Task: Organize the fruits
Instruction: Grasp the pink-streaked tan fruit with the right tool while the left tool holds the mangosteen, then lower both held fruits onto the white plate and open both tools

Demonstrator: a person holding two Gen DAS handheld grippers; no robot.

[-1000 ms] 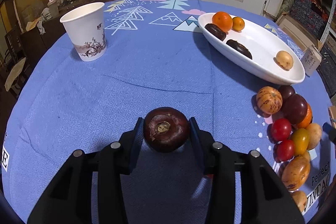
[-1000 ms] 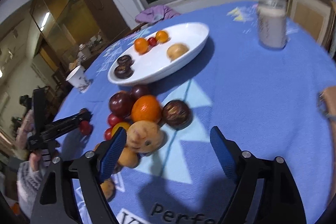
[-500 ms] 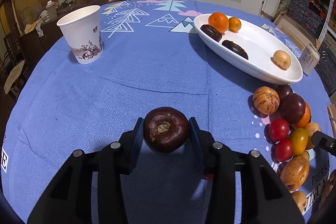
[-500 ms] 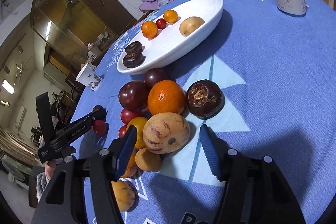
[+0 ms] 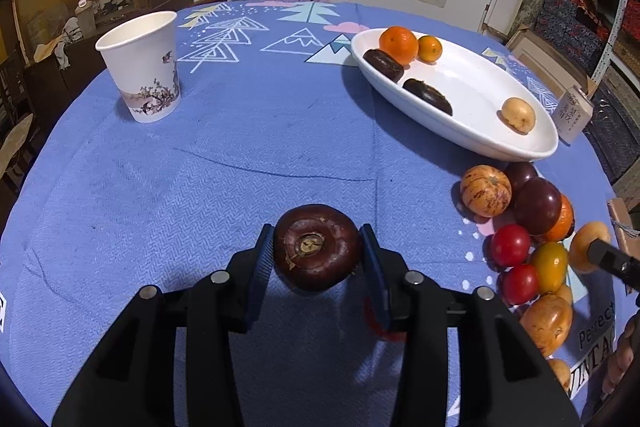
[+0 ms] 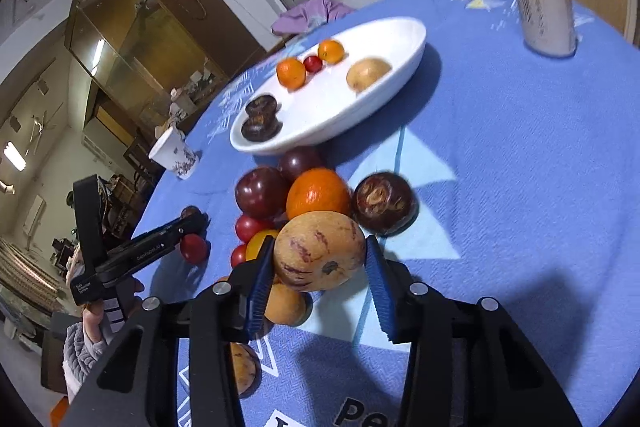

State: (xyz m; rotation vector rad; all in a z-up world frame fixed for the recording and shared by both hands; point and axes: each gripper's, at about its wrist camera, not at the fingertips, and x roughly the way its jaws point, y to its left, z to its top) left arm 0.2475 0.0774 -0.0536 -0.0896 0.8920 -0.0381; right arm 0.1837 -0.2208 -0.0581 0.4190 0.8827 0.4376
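Relation to plate: white oval plate (image 6: pixel 404 59) is lying beyond the fruit pile (image 6: pixel 296 203), up and ahead of the right gripper (image 6: pixel 320 267); this gripper is judged the nearer of the two.
Right gripper: jaws are closing around the speckled yellow melon-like fruit (image 6: pixel 318 251), its blue pads being pressed on, or almost on, both flanks.
Melon axis: long axis is being held across the jaws, dark blossom spot facing the camera.
Left gripper (image 5: pixel 318 259): narrowly parted, being clamped on a dark round fruit (image 5: pixel 316 247) above the cloth, well left of the plate (image 5: pixel 480 131).
Dark fruit pointing: stem scar is being turned toward the camera.
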